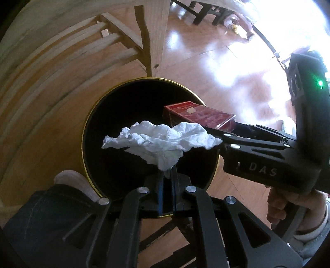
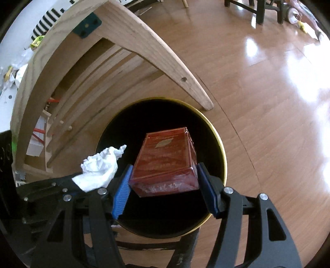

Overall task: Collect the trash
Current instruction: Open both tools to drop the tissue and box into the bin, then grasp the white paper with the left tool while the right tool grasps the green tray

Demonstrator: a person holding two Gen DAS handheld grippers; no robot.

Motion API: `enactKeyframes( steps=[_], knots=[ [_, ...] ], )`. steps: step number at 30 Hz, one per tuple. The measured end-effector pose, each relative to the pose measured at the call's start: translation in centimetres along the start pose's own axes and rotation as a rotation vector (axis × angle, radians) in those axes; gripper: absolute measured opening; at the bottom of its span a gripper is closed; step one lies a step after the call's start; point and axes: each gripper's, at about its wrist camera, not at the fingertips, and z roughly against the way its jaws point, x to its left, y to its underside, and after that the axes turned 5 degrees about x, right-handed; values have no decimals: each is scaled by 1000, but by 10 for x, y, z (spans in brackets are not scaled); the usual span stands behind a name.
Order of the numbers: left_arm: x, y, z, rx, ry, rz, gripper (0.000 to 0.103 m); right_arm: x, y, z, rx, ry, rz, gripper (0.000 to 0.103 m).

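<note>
A glossy wooden floor (image 2: 257, 86) carries everything here. A round black bin (image 2: 216, 134) with a gold rim stands on it, just beside a pale wooden leg (image 2: 185, 82) that rests on the boards. Dark furniture legs (image 2: 261, 12) stand well apart, near a bright glare.

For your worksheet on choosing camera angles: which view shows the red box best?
The right wrist view: the red cellophane-wrapped box fills its centre, top face visible. The left wrist view catches only its side, partly behind crumpled white tissue.
</note>
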Motion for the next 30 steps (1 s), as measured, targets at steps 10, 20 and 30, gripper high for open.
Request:
enactKeyframes(
  steps=[10,20,30],
  knots=[
    [-24,22,63,-208,86,-2,97,4,8,123,-360,35,30,97],
    [23,11,197,-413,-117,95,97,100,-47,166,-559,90,330,97],
    [192,7,264,-435,-350,401,97,202,-136,104,-405,119,445,97]
  ],
)
